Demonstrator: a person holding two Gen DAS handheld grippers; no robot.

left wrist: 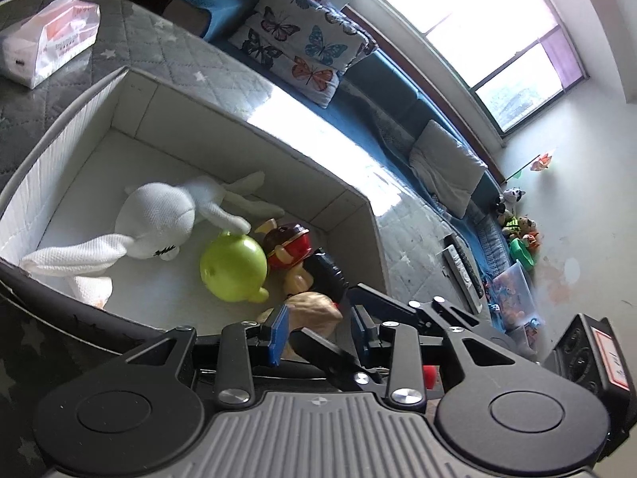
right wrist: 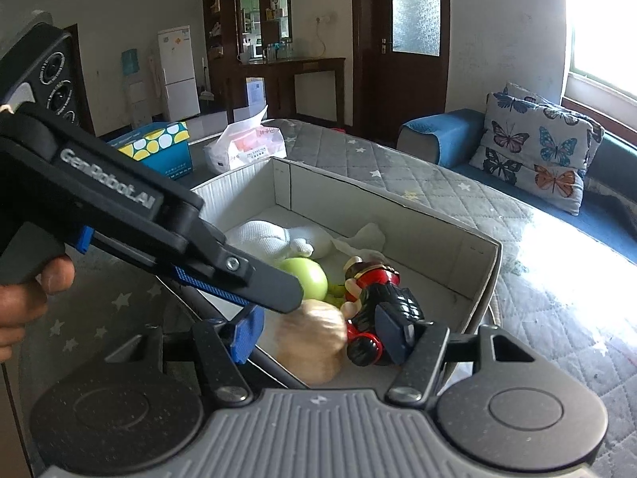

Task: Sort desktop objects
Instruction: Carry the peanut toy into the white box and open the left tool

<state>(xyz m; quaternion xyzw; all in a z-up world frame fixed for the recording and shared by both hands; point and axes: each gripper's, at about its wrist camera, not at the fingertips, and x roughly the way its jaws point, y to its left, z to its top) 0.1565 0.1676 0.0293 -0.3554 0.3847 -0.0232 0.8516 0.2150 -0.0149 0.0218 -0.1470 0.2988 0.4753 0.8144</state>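
A grey-and-white fabric box (left wrist: 191, 131) (right wrist: 398, 231) holds a white plush rabbit (left wrist: 159, 215) (right wrist: 266, 241), a green round toy (left wrist: 233, 265) (right wrist: 308, 277) and a red-and-black toy figure (left wrist: 290, 245) (right wrist: 376, 279). A tan, wrinkled round object (left wrist: 314, 310) (right wrist: 310, 342) lies at the box's near corner and looks blurred. My left gripper (left wrist: 321, 332) (right wrist: 274, 290) is shut on the dark near rim of the box. My right gripper (right wrist: 319, 334) hangs over that corner with the tan object and the figure's wheels between its jaws. A gap shows beside its left pad; its right pad touches the figure.
The box stands on a grey quilted star mat (right wrist: 398, 171). A tissue pack (left wrist: 47, 44) (right wrist: 251, 145) lies behind it and a blue dotted carton (right wrist: 159, 147) to its left. Remote controls (left wrist: 464, 275) lie on the mat's right edge. A butterfly cushion (right wrist: 533, 151) sits on the blue sofa. A hand (right wrist: 24, 298) holds the left gripper.
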